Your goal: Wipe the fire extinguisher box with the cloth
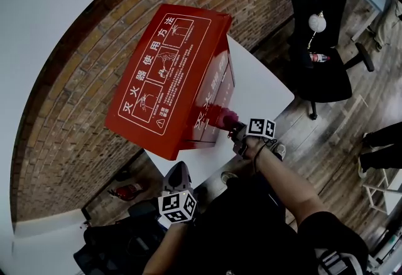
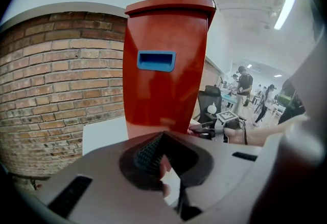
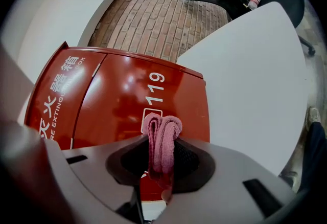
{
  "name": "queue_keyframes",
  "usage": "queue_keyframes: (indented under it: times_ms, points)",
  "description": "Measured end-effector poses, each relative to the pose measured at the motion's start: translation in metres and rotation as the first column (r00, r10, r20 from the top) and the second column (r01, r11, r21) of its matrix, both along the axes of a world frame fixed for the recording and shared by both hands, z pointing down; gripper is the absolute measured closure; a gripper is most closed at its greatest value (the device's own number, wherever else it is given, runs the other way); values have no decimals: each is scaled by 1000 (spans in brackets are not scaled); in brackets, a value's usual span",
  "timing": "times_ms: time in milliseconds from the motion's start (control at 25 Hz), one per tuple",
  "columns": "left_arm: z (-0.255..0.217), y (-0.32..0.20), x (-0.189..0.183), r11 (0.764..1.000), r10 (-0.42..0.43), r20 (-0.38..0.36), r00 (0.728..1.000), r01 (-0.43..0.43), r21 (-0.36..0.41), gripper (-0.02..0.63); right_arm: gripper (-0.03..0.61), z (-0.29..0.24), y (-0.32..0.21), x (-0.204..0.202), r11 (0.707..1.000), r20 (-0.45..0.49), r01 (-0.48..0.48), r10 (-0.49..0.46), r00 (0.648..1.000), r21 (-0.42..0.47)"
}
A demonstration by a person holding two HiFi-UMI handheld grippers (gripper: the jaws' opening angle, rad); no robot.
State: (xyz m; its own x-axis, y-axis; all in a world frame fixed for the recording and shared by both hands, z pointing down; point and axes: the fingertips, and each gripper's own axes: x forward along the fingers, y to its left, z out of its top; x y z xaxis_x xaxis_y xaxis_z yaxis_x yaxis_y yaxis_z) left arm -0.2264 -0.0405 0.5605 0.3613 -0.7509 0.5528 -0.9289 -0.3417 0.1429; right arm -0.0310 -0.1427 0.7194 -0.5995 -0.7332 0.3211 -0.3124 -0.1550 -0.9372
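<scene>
Brick wall backs the white table (image 1: 264,88) bearing the red fire extinguisher box (image 1: 169,73); the right gripper (image 1: 237,131) brings the pink cloth (image 1: 227,118) to its front for wiping. In the left gripper view, the left gripper (image 2: 163,137) hangs back closed and empty, facing the box's side. In the right gripper view, the jaws pinch the folded cloth below "119".

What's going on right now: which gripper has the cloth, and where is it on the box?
The person's right gripper is shut on the pink cloth and holds it at the front face of the red fire extinguisher box, low down near the 119 print. The box stands on a white table by a brick wall. The left gripper hangs off the box's side, jaws together and empty.
</scene>
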Motion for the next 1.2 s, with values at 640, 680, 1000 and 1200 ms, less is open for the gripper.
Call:
queue_keyframes:
  times_ms: [640, 680, 1000, 1200]
  points:
    - [8, 3, -9, 999, -22, 16, 1000, 23, -27, 586, 468, 62, -1, 2, 995, -82, 19, -27, 996, -100]
    - [8, 3, -10, 999, -24, 17, 1000, 25, -28, 586, 468, 65, -1, 2, 994, -85, 20, -29, 996, -104]
    - [12, 6, -17, 998, -41, 27, 999, 42, -41, 586, 468, 86, -1, 2, 990, -122, 21, -39, 992, -139]
    - [14, 8, -19, 998, -49, 30, 998, 50, -47, 586, 468, 110, 1, 1, 982, -174, 32, -65, 983, -186]
